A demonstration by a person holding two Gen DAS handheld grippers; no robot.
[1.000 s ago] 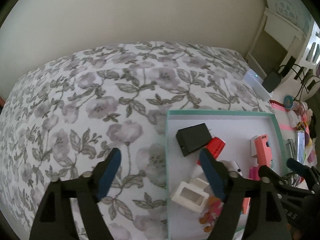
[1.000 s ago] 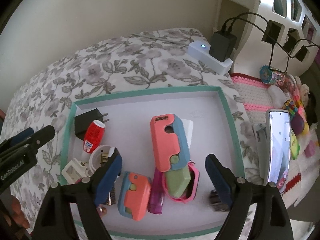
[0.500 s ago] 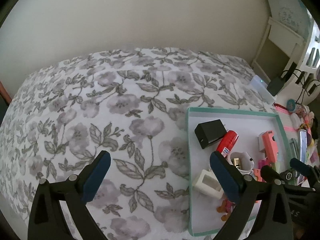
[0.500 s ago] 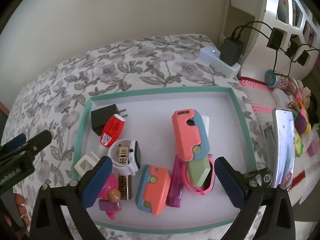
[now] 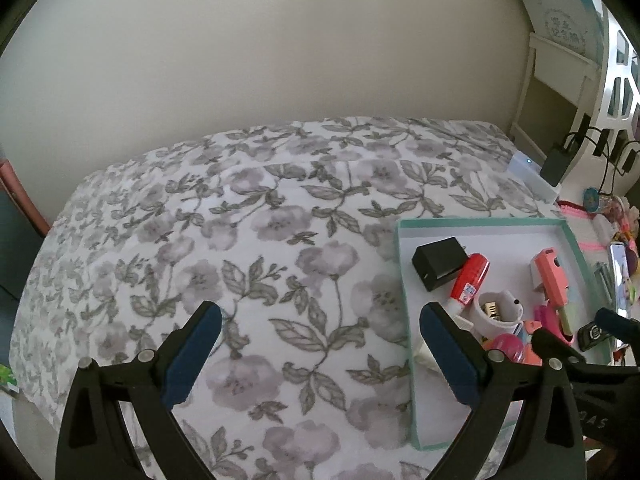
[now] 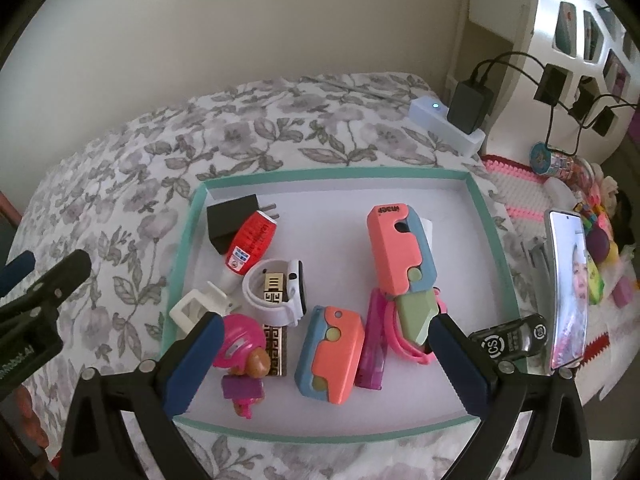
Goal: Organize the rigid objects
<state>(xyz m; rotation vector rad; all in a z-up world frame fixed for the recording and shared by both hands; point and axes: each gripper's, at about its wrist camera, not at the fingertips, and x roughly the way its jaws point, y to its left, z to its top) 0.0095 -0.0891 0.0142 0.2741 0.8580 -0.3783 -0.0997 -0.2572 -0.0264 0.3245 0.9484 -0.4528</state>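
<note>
A shallow tray (image 6: 188,220) with a green rim lies on a bed covered with a flowered sheet (image 5: 248,240). Inside the tray are many small things. A black charger (image 6: 230,220) lies in the far left corner, and a red tube (image 6: 250,246) leans against it. Next to the tube there is a white watch (image 6: 280,292), and a white frame (image 6: 192,310) lies near the left wall. A pink figure (image 6: 242,350) lies near the front. A coral and blue block (image 6: 330,354) is in the front middle, and a bigger coral and blue toy (image 6: 396,250) lies behind it to the right.

The right claw (image 6: 322,354) hangs over the front part of the tray, its jaws spread wide and holding nothing. The left claw (image 5: 320,344) is above the sheet, just left of the tray, also spread wide and empty. A phone (image 6: 568,292) stands upright to the right of the tray.
</note>
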